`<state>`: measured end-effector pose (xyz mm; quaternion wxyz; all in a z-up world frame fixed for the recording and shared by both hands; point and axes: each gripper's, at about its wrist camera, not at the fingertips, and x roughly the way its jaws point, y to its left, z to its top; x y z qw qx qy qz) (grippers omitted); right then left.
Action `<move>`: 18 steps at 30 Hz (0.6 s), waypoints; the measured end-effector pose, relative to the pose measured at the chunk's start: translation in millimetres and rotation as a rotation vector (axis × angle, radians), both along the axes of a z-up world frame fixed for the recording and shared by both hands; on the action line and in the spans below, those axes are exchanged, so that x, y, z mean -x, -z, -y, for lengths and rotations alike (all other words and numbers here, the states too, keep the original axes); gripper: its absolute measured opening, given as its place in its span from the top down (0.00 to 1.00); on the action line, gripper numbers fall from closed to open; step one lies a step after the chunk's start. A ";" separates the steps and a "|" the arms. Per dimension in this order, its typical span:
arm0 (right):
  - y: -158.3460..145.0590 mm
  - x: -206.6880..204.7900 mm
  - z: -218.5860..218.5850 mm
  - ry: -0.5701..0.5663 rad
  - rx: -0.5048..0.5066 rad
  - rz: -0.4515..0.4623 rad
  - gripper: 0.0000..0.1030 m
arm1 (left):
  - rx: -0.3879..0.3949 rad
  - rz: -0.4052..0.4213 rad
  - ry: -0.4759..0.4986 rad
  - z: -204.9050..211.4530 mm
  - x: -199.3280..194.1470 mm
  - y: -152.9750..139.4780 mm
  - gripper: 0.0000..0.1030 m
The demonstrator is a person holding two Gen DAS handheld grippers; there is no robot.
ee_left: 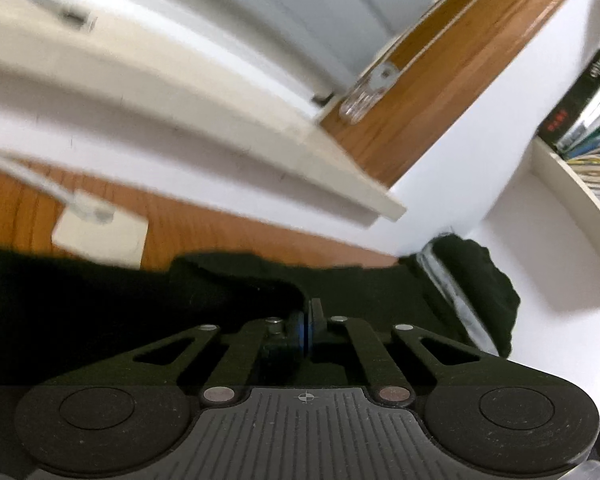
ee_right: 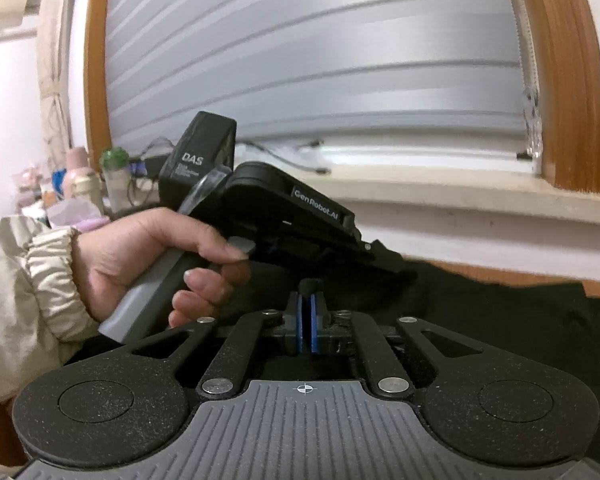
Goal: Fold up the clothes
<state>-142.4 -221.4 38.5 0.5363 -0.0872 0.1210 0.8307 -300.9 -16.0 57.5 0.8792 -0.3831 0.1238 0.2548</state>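
A window blind (ee_right: 312, 52) of pale grey slats fills the far wall in the right wrist view, framed in orange-brown wood (ee_right: 560, 80), with a cream sill (ee_right: 460, 200) below it. The same sill (ee_left: 180, 120) slants across the left wrist view, which is tilted and blurred.

The black garment (ee_left: 100, 292) spreads across the near part of a wooden table (ee_left: 220, 232); in the right wrist view the garment (ee_right: 520, 320) lies dark and flat to the right, reaching almost to the wall.

A white shelf unit (ee_left: 540, 220) stands at the right, with a row of books (ee_left: 588, 132) on it.

The left gripper (ee_left: 306, 322) has its blue-padded fingers pressed together on a fold of the black cloth. It shows from outside in the right wrist view too, the left gripper (ee_right: 388, 260) held by a hand (ee_right: 140, 260) in a cream sleeve, its tip down on the cloth.

The right gripper (ee_right: 307, 312) has its pads nearly shut on a small dark bit of the cloth.

A white plug block (ee_left: 100, 232) lies on the table, far left. Bottles (ee_right: 100, 184) crowd the far left sill.
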 end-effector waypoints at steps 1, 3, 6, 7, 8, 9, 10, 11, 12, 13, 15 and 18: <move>-5.4 -0.4 1.3 -0.002 -0.014 -0.011 0.96 | -0.018 0.004 0.005 1.9 0.4 -6.5 0.99; -18.6 -0.2 5.3 0.006 -0.056 -0.025 0.96 | -0.053 0.011 0.003 6.1 2.1 -21.7 0.99; -39.7 -0.7 9.3 0.003 -0.104 -0.046 0.96 | -0.097 0.026 0.010 12.2 6.6 -47.1 0.99; -46.8 -1.4 10.3 0.001 -0.117 -0.056 0.96 | -0.111 0.033 0.008 14.2 9.8 -55.5 0.99; -52.9 -1.8 10.9 -0.003 -0.130 -0.065 0.96 | -0.124 0.040 0.004 16.1 13.2 -63.4 0.99; -58.9 -1.6 10.5 -0.007 -0.141 -0.072 0.96 | -0.140 0.044 -0.001 18.1 17.5 -71.4 0.99; -65.6 -0.4 9.2 -0.011 -0.152 -0.076 0.96 | -0.158 0.047 -0.007 19.7 21.8 -80.1 0.99; -73.0 2.7 6.8 -0.019 -0.162 -0.079 0.96 | -0.175 0.049 -0.017 20.6 26.3 -89.4 0.99; -80.7 6.4 4.1 -0.028 -0.172 -0.082 0.96 | -0.191 0.052 -0.029 21.4 32.8 -99.5 0.99; -90.5 13.1 1.3 -0.042 -0.187 -0.080 0.96 | -0.209 0.054 -0.039 22.7 39.5 -110.0 0.99; -110.0 31.9 -1.4 -0.079 -0.228 -0.069 0.96 | -0.256 0.051 -0.053 28.3 56.3 -133.9 0.99; -136.2 65.9 -6.8 -0.147 -0.275 -0.062 0.96 | -0.321 0.037 -0.074 37.7 85.2 -169.2 0.99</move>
